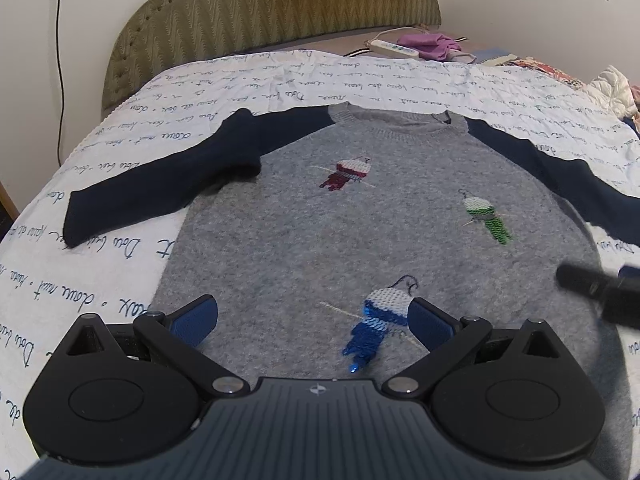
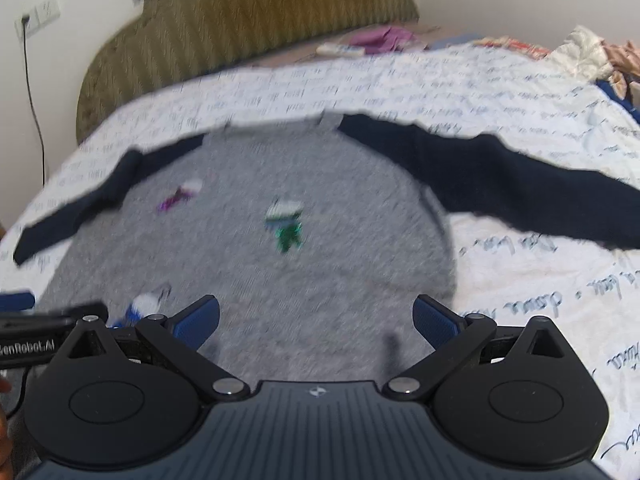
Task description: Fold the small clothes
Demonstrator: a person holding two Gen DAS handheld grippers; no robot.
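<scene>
While the grey knitted sweater with dark navy sleeves (image 1: 360, 216) lies flat and face up on the white bedspread printed with blue handwriting (image 1: 120, 128), both of your grippers sit low over its hem end with nothing between their fingers. Your left gripper (image 1: 314, 322) has its blue-padded jaws spread wide, and the sequinned blue bird motif (image 1: 380, 320) lies between them, closer to the right-hand pad. Your right gripper (image 2: 316, 322) is likewise spread wide over plain grey knit near the sweater's right-hand edge; its view is blurred, so whether the pads touch the fabric cannot be told. Beyond the jaws, the red bird motif (image 1: 346, 174) and the green bird motif (image 1: 486, 218) sit higher on the chest, toward the neckline. One sleeve stretches out to the left, creased near the shoulder, and the other runs off to the right. The olive quilted headboard (image 1: 272, 12) stands behind the bedspread.
</scene>
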